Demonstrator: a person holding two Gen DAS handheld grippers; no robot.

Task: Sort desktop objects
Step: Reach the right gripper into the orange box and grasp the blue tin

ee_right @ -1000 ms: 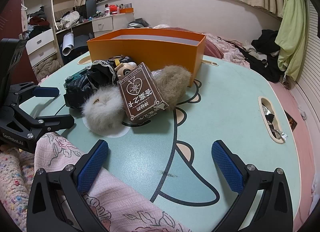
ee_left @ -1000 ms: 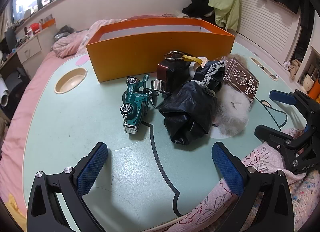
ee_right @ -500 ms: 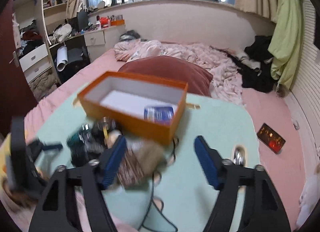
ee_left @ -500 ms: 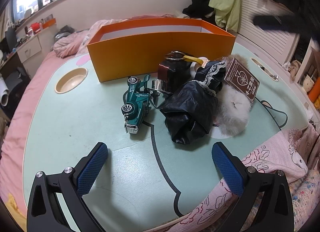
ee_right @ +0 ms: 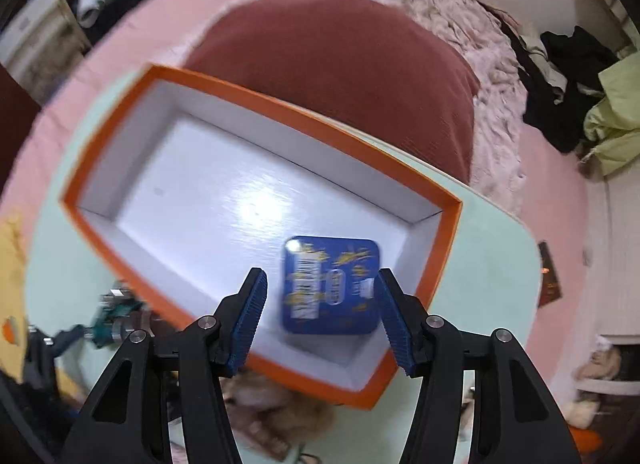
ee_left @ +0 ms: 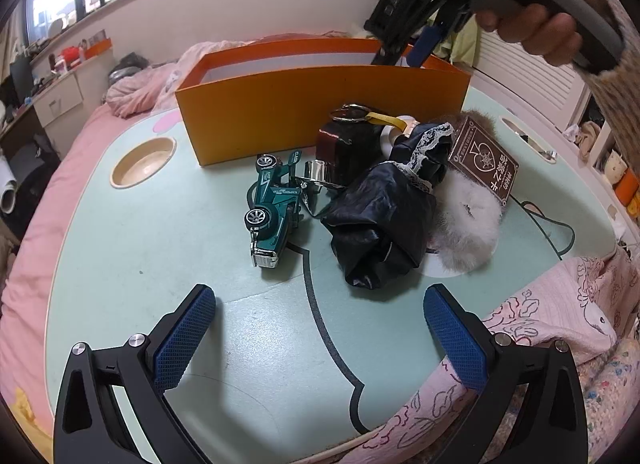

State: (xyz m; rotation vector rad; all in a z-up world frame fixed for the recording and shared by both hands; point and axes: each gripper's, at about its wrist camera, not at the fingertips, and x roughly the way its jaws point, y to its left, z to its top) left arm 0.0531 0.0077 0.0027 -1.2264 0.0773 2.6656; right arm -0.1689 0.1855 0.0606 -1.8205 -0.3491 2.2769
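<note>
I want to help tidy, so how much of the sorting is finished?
Barely begun. Done: one blue tin lies in the orange box. In hand: nothing; the right gripper hovers over the tin, jaws just narrowed but not pressing it, and the left gripper waits open. Left on the table: green toy car, dark jar, black cloth, card pack and fluffy pom-pom.

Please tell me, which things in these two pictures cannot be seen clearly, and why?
- Blue tin, right wrist view: label blurred, unreadable.
- Orange box floor, left wrist view: hidden by its front wall.
- Right gripper fingertips, left wrist view: hidden behind the box rim.
- Toy car, right wrist view: blurred.
</note>
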